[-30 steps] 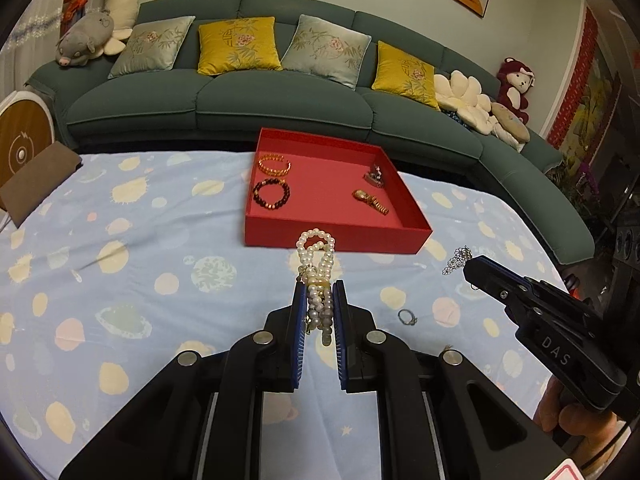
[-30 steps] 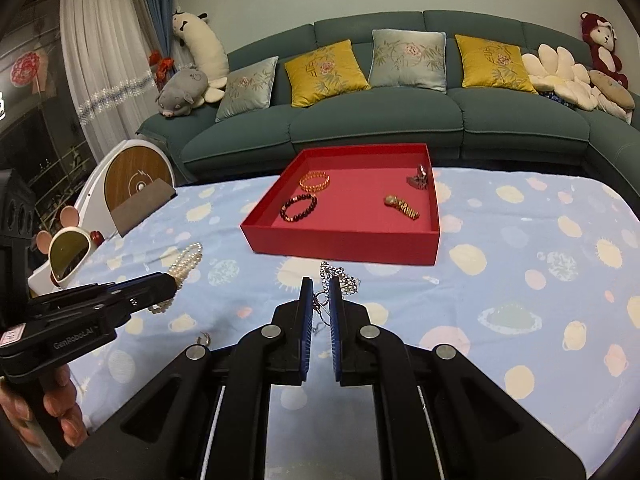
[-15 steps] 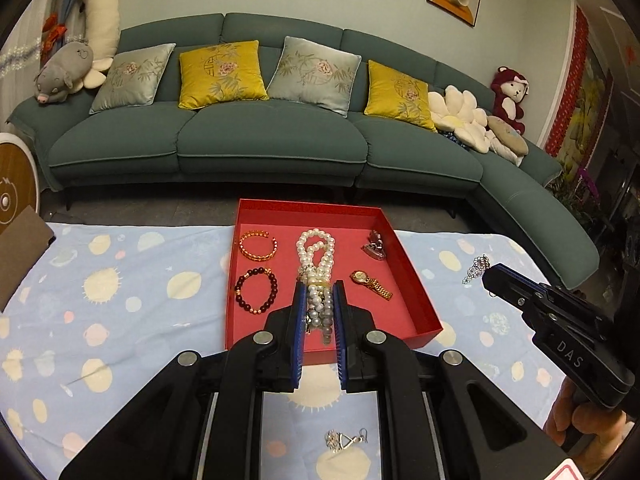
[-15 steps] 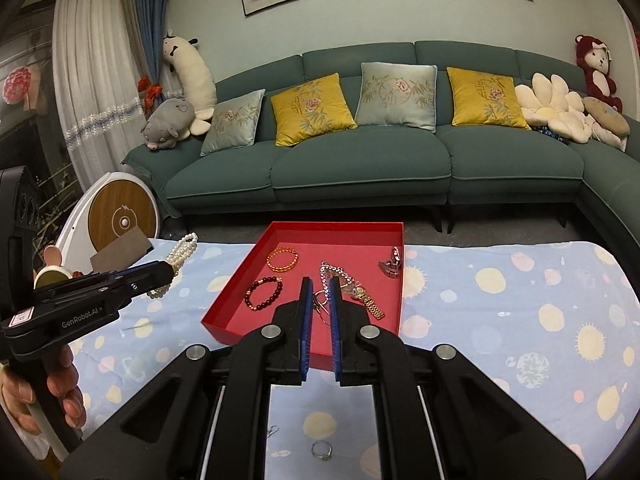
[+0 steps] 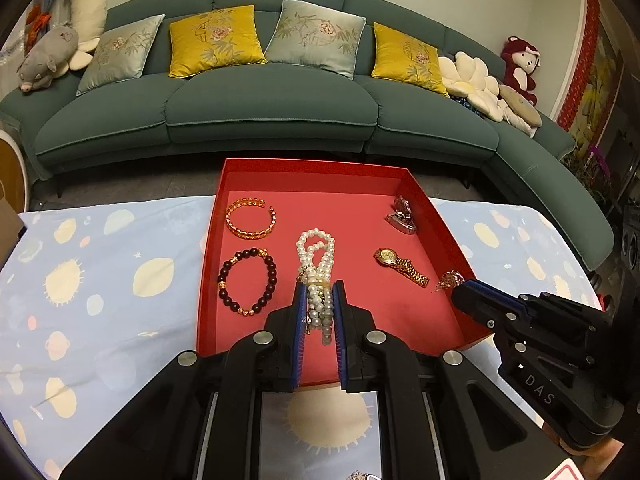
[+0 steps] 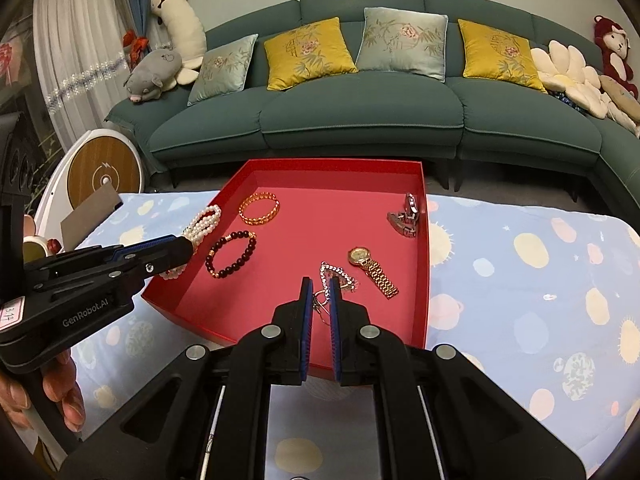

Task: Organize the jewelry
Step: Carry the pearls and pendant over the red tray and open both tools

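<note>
My left gripper (image 5: 319,286) is shut on a white pearl necklace (image 5: 316,248), whose loops hang forward over the middle of the red tray (image 5: 312,168). The right wrist view shows that gripper (image 6: 188,246) at the tray's left edge with the pearls (image 6: 204,220). My right gripper (image 6: 319,282) is shut on a silver rhinestone chain (image 6: 338,272) above the tray's near right part. It enters the left wrist view (image 5: 460,292) over the tray's right wall. In the tray lie a gold bangle (image 5: 251,218), a dark bead bracelet (image 5: 247,282), a gold watch (image 5: 400,264) and a silver watch (image 5: 402,216).
The tray sits on a pale blue patterned cloth (image 6: 540,280), near its far edge. A green sofa (image 6: 360,120) with cushions stands beyond. A round white and wood device (image 6: 104,176) stands at the left. A hand (image 6: 60,396) holds the left gripper.
Both grippers have travelled forward from above the cloth to above the tray, carrying the pearls and the chain. The small ring on the cloth has dropped out of view.
</note>
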A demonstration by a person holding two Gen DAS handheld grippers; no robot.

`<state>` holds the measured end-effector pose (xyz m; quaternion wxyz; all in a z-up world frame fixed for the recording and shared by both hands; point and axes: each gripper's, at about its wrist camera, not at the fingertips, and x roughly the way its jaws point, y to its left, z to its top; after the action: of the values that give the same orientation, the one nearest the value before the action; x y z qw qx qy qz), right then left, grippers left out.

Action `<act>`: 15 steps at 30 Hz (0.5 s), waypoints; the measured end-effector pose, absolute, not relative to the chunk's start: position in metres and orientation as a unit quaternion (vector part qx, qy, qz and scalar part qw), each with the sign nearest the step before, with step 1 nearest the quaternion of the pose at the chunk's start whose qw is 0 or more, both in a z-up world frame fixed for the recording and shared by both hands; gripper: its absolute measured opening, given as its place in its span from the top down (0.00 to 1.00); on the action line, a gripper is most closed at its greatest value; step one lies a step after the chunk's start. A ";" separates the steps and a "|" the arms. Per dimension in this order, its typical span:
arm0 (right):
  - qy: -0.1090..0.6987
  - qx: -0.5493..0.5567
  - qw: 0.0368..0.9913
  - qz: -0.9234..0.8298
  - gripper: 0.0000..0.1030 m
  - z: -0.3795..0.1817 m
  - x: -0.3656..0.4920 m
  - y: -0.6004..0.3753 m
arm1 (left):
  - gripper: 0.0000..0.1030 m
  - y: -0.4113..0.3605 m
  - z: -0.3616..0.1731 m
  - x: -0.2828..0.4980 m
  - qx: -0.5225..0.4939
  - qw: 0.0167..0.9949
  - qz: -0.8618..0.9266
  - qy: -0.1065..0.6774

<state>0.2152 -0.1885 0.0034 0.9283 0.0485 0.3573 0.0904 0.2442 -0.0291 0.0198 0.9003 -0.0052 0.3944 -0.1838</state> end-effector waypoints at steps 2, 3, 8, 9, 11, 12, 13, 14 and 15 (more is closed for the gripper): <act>0.364 0.047 0.926 0.090 0.93 -0.002 0.218 -0.189 | 0.90 -0.032 0.014 0.246 -0.002 0.898 -0.184 0.400; 0.366 0.047 0.925 0.090 0.93 -0.004 0.219 -0.189 | 0.90 -0.032 0.012 0.247 -0.002 0.896 -0.185 0.403; 0.369 0.050 0.923 0.092 0.92 -0.009 0.222 -0.192 | 0.89 -0.032 0.004 0.253 -0.010 0.891 -0.185 0.413; 0.366 0.048 0.925 0.088 0.91 -0.008 0.221 -0.192 | 0.89 -0.032 0.004 0.253 -0.010 0.893 -0.183 0.411; 0.360 0.048 0.928 0.088 0.91 -0.005 0.221 -0.192 | 0.87 -0.029 0.008 0.252 -0.010 0.900 -0.183 0.395; 0.357 0.048 0.929 0.087 0.91 -0.003 0.220 -0.192 | 0.86 -0.028 0.011 0.252 -0.011 0.903 -0.182 0.389; 0.353 0.050 0.930 0.087 0.91 -0.001 0.218 -0.192 | 0.83 -0.026 0.014 0.252 -0.015 0.904 -0.182 0.387; 0.348 0.053 0.932 0.089 0.91 0.002 0.218 -0.193 | 0.77 -0.022 0.018 0.253 -0.026 0.905 -0.181 0.383; 0.344 0.056 0.933 0.090 0.90 0.006 0.217 -0.193 | 0.76 -0.017 0.023 0.254 -0.038 0.907 -0.179 0.379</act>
<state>0.2174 -0.1934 0.0060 0.9329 0.0555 0.3444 0.0896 0.2539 -0.0174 0.0233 0.9071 -0.0385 0.3789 -0.1793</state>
